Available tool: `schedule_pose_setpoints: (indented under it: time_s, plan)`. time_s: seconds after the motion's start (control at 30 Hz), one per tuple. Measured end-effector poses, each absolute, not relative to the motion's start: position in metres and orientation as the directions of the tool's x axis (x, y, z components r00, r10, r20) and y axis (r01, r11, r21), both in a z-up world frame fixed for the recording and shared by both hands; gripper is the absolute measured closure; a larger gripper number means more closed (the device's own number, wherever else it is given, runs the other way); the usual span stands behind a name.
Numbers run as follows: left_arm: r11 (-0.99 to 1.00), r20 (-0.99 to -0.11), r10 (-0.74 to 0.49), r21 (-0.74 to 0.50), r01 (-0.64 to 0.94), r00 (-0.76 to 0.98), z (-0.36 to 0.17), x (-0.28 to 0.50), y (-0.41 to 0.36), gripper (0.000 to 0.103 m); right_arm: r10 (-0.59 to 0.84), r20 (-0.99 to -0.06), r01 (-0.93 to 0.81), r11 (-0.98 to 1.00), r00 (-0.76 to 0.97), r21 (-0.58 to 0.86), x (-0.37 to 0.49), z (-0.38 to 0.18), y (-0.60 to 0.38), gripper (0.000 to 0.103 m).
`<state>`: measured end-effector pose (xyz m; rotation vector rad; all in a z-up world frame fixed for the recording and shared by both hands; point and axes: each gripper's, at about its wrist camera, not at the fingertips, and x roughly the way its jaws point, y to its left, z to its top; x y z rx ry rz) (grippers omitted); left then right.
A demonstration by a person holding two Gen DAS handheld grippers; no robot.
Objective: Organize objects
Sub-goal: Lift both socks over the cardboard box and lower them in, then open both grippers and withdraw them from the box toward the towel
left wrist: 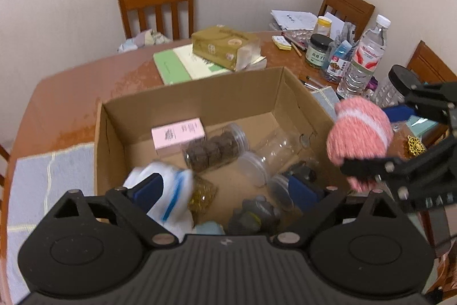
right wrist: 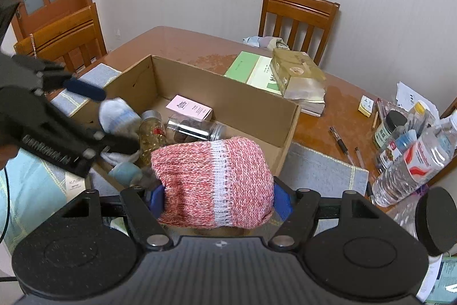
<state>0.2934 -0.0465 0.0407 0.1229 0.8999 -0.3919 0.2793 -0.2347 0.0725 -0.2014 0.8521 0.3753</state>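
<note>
An open cardboard box [left wrist: 200, 102] sits on a brown wooden table [left wrist: 85, 87] and serves as the landmark. Its plain, straight-edged walls stand upright with no flaps over the top, so the way in from above is free.

The right gripper [right wrist: 218, 197] pinches a pink knitted item [right wrist: 214, 182] with a white band, soft and rounded, between its blue pads, just above the box's near right rim. The left gripper [left wrist: 225, 189] hangs over the near left part of the box with its jaws spread wide; a white sock [left wrist: 174, 190] with a blue stripe lies loose against its left pad, blurred, and is not squeezed.

On the box floor lie a pink carton [left wrist: 178, 135], a clear plastic jar of dark round pieces [left wrist: 214, 152] on its side, an empty clear jar [left wrist: 271, 156] and a grey lumpy figure [left wrist: 254, 215]; the middle floor near the far wall is bare.

Beyond the far wall lie a green book [left wrist: 171, 66] and a gold tissue pack [left wrist: 225, 46]. To the right of the box stands a crowded cluster with a water bottle [left wrist: 362, 56] and a dark-lidded jar [left wrist: 318, 49], leaving little room on that side. Left of the box lies a pale blue cloth mat [left wrist: 48, 170].
</note>
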Motion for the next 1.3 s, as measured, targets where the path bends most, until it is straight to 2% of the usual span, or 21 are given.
schedule_pose_setpoints:
  time_s: [0.57,0.63,0.7,0.77,1.13,1.3]
  plan:
    - [0.959,-0.785,-0.212,-0.054,0.278,0.582,0.029,0.283,-0.018,0.008,0.222,-0.764,-0.424,0.903,0.606,-0.074,0.356,0.065,-0.221,0.027]
    - [0.960,-0.783,-0.212,-0.054,0.276,0.585,0.028,0.282,-0.017,0.007,0.212,-0.764,-0.417,0.905,0.609,-0.081,0.366,0.062,-0.221,0.022]
    - [0.962,-0.782,-0.199,-0.040,0.271,0.590,0.026,0.283,-0.017,0.007,0.197,-0.760,-0.402,0.911,0.619,-0.091,0.373,0.060,-0.220,0.008]
    - [0.962,-0.783,-0.185,-0.022,0.271,0.594,0.025,0.283,-0.016,0.007,0.197,-0.747,-0.394,0.915,0.634,-0.093,0.376,0.060,-0.220,0.001]
    - [0.970,-0.789,-0.155,-0.008,0.243,0.595,0.031,0.274,-0.009,0.007,0.203,-0.746,-0.400,0.912,0.634,-0.092,0.354,0.071,-0.220,0.000]
    - [0.969,-0.761,-0.145,0.019,0.245,0.632,0.024,0.251,-0.007,0.003,0.209,-0.725,-0.378,0.923,0.656,-0.077,0.323,0.070,-0.225,0.000]
